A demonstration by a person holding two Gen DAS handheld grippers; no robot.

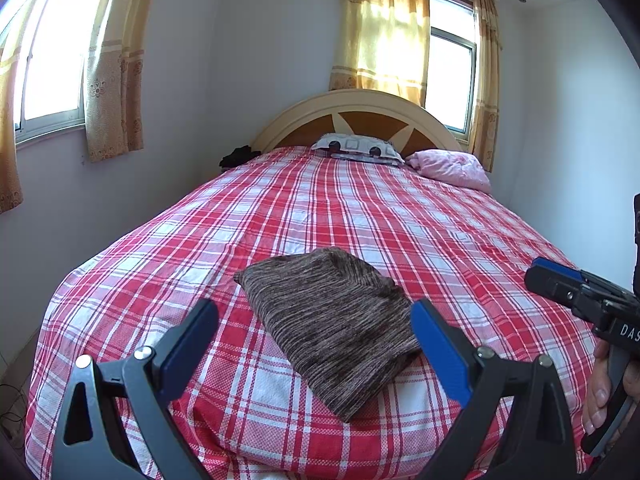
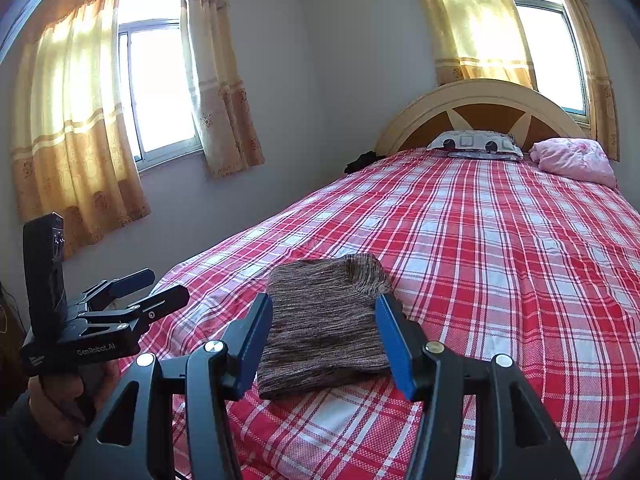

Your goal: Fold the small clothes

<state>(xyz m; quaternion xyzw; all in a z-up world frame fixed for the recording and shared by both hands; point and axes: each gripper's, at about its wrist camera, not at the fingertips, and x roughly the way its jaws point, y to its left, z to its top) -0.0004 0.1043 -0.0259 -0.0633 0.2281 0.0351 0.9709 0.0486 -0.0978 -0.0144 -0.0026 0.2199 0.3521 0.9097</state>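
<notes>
Two grippers are hovering over the near end of a bed (image 1: 280,208) that is wearing a red and white checked cover. No container is showing. Curtained windows (image 1: 52,52) are lighting pale walls, and a patterned pillow (image 1: 358,148) and a pink bundle (image 1: 452,168) are lying by the arched headboard (image 1: 360,120). The folded brown garment (image 1: 332,324) is lying flat near the foot, its long axis running from near-right toward far-left in the left wrist view. The left gripper (image 1: 316,344) is standing released, empty, its blue pads wide. The right gripper (image 2: 324,344) is likewise standing released above the garment, grasping nothing.
</notes>
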